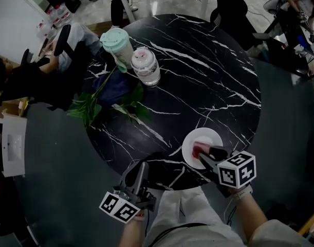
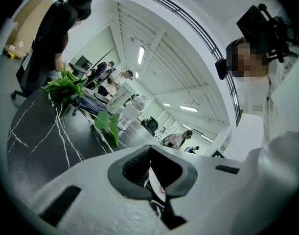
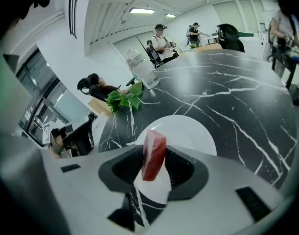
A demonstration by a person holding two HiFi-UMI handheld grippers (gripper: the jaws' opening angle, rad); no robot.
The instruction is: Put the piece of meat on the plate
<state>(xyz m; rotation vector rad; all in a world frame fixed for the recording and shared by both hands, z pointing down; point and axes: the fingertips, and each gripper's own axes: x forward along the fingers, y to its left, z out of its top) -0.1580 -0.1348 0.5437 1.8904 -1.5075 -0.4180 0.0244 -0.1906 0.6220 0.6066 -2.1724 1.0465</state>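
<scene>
The piece of meat [image 3: 154,153], a red slab with a pale streak, stands on edge between the jaws of my right gripper [image 3: 156,161], and the pads touch both of its faces. It hangs right over the near part of the white plate [image 3: 188,129]. From the head view the meat [image 1: 200,149] and right gripper [image 1: 206,154] are over the plate [image 1: 208,136] at the table's near right edge. My left gripper [image 1: 136,166] is held level at the near edge, shut and empty; in its own view the left gripper [image 2: 150,154] has its tips together.
The round black marble table [image 1: 198,76] carries a mint-lidded cup [image 1: 117,42], a clear jar [image 1: 145,66], a leafy plant [image 1: 103,106] and a dark blue object [image 1: 110,86] at its far left. A seated person [image 1: 69,45] and chairs stand around it.
</scene>
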